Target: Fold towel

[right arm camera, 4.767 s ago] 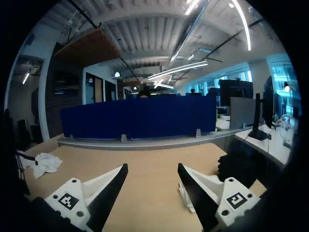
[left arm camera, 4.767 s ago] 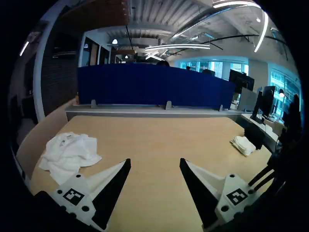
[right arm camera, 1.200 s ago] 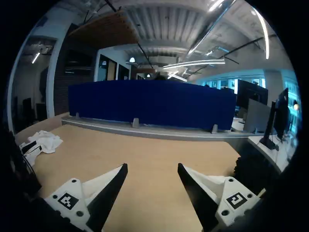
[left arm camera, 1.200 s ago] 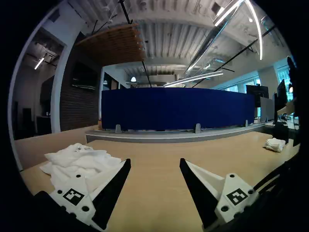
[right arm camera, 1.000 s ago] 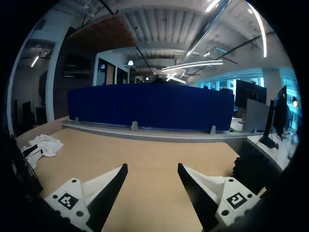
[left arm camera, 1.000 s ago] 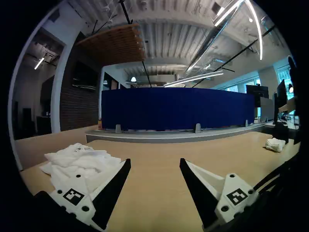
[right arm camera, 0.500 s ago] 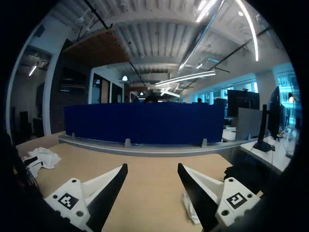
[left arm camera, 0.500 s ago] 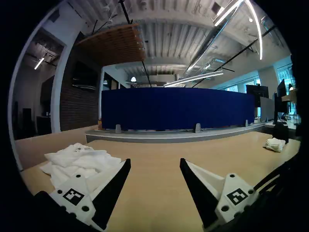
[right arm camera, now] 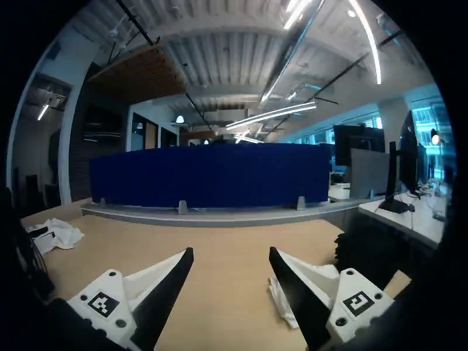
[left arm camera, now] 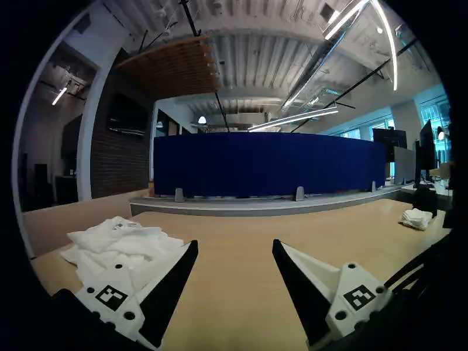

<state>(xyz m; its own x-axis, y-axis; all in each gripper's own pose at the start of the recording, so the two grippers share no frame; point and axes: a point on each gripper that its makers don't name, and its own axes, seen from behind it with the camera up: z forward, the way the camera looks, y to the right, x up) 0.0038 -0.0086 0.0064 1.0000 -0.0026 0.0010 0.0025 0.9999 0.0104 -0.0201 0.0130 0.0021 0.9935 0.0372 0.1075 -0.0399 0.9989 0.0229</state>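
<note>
The left gripper (left arm camera: 233, 245) and right gripper (right arm camera: 231, 251) both gape wide, holding nothing. The crumpled white towel (left arm camera: 117, 248) lies at the desk's (left arm camera: 251, 225) left edge, just past the left gripper's left finger. A folded white cloth (right arm camera: 279, 298) sits near the right edge.
</note>
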